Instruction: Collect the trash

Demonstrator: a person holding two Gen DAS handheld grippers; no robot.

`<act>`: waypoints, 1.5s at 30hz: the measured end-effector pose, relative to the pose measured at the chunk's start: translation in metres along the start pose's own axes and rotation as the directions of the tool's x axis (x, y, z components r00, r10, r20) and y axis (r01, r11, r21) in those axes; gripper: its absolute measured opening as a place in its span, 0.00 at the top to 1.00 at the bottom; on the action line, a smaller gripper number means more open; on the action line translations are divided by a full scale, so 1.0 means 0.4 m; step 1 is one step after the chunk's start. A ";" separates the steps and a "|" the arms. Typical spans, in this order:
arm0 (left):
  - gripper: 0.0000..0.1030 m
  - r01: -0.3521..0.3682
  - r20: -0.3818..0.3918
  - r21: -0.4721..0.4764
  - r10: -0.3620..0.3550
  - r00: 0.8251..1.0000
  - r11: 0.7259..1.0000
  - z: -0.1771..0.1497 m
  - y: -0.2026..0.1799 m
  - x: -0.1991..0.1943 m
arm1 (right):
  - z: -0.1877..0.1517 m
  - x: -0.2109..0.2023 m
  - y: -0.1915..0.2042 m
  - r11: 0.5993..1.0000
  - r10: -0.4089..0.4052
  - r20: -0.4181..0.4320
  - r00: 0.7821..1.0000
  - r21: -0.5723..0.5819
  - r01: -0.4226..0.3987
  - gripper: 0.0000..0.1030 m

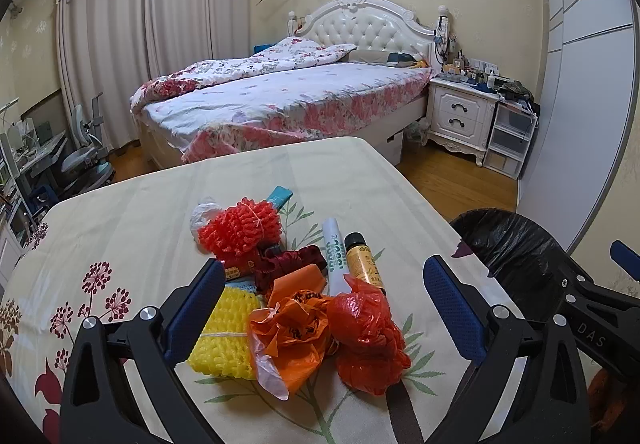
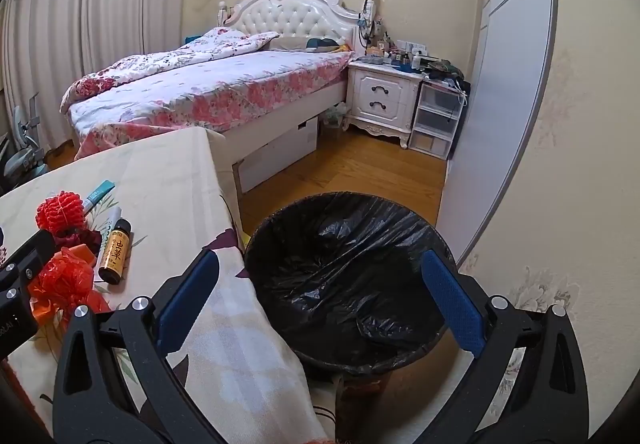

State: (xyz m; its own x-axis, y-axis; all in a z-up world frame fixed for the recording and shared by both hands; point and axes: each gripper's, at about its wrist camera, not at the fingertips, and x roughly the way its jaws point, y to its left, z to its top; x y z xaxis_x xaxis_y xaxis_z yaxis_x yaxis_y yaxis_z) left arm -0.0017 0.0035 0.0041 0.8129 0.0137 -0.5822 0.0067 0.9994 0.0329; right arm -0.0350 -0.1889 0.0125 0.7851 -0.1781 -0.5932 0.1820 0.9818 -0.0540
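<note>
"DAS" on the right gripper point(image 1: 600, 272) arm, Chinese characters on amber bottle point(image 2: 115, 252)

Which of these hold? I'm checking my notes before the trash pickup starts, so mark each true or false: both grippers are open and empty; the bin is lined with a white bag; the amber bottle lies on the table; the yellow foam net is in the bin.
1. Both the left gripper and the right gripper are open and empty. True.
2. The bin has a white liner. False: the liner is black.
3. The amber bottle lies on the table. True.
4. The yellow foam net is in the bin. False: it lies on the table.
</note>
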 end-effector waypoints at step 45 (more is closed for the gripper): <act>0.06 0.003 -0.015 -0.004 -0.004 1.000 1.000 -0.022 0.009 0.017 | -0.003 0.008 -0.013 1.000 -0.007 -0.005 1.000 0.005 0.007 0.04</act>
State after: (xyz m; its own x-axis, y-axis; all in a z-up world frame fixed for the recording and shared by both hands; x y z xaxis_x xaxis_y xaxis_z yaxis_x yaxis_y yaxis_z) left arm -0.0012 0.0075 -0.0068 0.8041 0.0106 -0.5944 0.0072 0.9996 0.0276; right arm -0.0341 -0.1946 0.0099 0.7808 -0.1845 -0.5970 0.1904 0.9802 -0.0540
